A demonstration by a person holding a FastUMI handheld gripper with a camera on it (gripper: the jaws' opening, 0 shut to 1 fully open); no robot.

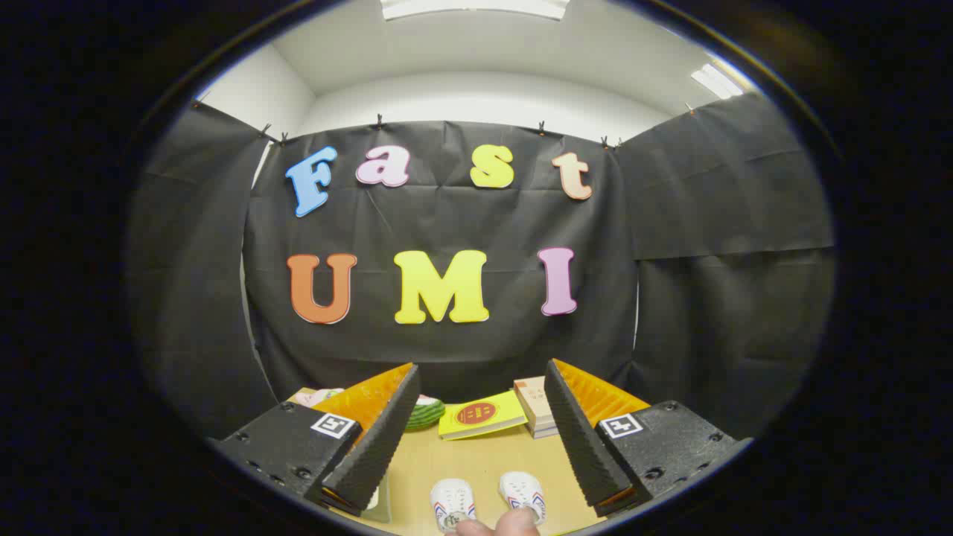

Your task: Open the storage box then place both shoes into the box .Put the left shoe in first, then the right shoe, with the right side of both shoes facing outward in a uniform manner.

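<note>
My gripper [480, 387] is held high above the wooden table [476, 458] with its fingers wide apart and nothing between them. Far below, between the fingers and near the table's front, two small white shoes with red and blue stripes stand side by side: one shoe [452, 501] to the left, the other shoe [523, 495] to the right. Fingertips of a person's hand [497, 525] rest at the heels of the shoes. A pale translucent edge [381, 502] shows by my left finger; I cannot tell whether it is the storage box.
At the back of the table lie a yellow booklet [480, 415], a stack of pale books [534, 406], a green striped object [424, 412] and something pink and white [320, 396]. Black cloth walls close in the booth behind and at both sides.
</note>
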